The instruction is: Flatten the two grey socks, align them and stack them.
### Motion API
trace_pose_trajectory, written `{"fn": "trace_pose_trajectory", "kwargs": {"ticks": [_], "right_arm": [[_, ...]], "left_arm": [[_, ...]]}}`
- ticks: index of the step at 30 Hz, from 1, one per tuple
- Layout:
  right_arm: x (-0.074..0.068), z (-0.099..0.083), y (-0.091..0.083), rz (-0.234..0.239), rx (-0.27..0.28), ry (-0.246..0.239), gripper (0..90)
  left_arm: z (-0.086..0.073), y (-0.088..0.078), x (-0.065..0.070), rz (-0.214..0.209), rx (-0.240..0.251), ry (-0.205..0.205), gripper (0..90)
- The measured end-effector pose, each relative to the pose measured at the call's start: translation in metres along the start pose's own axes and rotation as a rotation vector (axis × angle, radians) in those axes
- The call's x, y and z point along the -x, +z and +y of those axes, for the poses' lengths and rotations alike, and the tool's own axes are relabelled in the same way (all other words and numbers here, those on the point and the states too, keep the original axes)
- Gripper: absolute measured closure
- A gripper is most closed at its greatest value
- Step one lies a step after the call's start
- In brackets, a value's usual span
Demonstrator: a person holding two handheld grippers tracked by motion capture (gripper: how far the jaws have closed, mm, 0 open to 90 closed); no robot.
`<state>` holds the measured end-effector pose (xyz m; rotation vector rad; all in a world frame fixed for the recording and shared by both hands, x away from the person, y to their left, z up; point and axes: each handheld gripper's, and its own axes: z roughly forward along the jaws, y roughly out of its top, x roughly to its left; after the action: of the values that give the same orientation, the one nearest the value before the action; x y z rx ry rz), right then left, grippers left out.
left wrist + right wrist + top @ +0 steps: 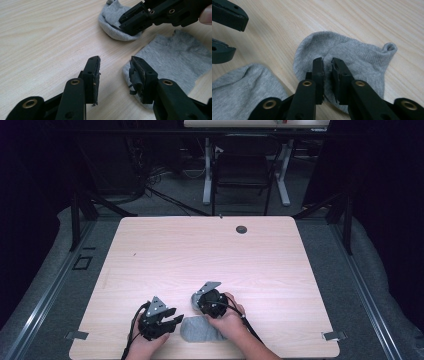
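Socks are what both claws work on, at the near edge of a light wooden table (210,245). Seen from the high view, the left gripper (172,320) sits in the person's left hand (145,345), and the right gripper (200,302) in the right hand (230,320), with grey cloth lying between and under them. In the left gripper view, the left gripper (115,72) has its jaws spread well apart with nothing between them; bare table shows through the gap, and frayed black padding hangs from both inner faces. Just to the right of its right jaw, and partly beneath it, lies a flat grey sock (175,60), its edge touching or nearly touching that jaw. Ahead of this claw, the right gripper (125,22) reaches in from the upper right, its tips pressed onto a second grey sock (112,22). In the right gripper view, the right gripper (327,62) has its jaws drawn close, a narrow slit left between them, pinching a fold of the second sock (352,50), which spreads out ahead and to both sides of the tips. The flat sock (242,87) lies to the lower left of this claw, apart from the other, and the left gripper's two jaws (227,30) show at the upper left, parted.
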<state>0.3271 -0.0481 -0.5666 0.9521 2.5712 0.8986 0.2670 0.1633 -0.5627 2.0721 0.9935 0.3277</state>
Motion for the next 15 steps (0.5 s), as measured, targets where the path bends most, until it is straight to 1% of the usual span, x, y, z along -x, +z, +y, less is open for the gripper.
{"fn": "trace_pose_trajectory", "kwargs": {"ticks": [1, 3, 4, 7, 8, 9, 10, 11, 12, 13, 14, 15], "right_arm": [[0.0, 0.001, -0.001, -0.004, -0.01, -0.004, 83.6], [0.001, 0.001, -0.001, 0.001, 0.005, 0.013, 87.7], [0.001, 0.001, -0.002, -0.001, 0.015, 0.021, 88.0], [0.001, 0.001, -0.004, -0.002, 0.019, 0.032, 88.6], [0.001, 0.002, -0.004, -0.001, 0.027, 0.037, 88.7], [0.002, 0.002, -0.006, 0.004, 0.026, 0.046, 88.8], [0.002, 0.002, -0.007, 0.006, 0.029, 0.055, 88.8], [0.003, 0.002, -0.008, 0.012, 0.046, 0.076, 88.8], [0.003, 0.003, -0.009, 0.022, 0.053, 0.088, 88.8], [0.004, 0.003, -0.011, 0.029, 0.063, 0.098, 88.8], [0.005, 0.003, -0.013, 0.039, 0.08, 0.112, 88.8], [0.005, 0.003, -0.014, 0.04, 0.084, 0.117, 88.8]], "left_arm": [[0.0, 0.0, 0.0, -0.001, 0.001, -0.002, 59.4], [0.0, 0.0, 0.0, -0.001, 0.001, 0.0, 59.3], [0.001, 0.0, -0.001, 0.0, 0.002, 0.002, 59.3], [0.002, -0.001, -0.003, 0.001, 0.01, -0.002, 59.1], [0.003, -0.001, -0.004, 0.002, 0.018, -0.013, 58.9], [0.004, -0.001, -0.005, 0.001, 0.016, -0.01, 58.8], [0.005, -0.001, -0.005, 0.004, 0.019, -0.017, 58.7], [0.007, 0.0, -0.005, 0.008, 0.023, -0.013, 58.7], [0.008, 0.0, -0.004, 0.026, 0.03, -0.017, 58.7], [0.01, 0.0, -0.005, 0.019, 0.031, -0.017, 58.7], [0.012, 0.0, -0.005, 0.019, 0.029, -0.017, 58.7], [0.014, 0.0, -0.006, 0.021, 0.031, -0.017, 58.8]]}}
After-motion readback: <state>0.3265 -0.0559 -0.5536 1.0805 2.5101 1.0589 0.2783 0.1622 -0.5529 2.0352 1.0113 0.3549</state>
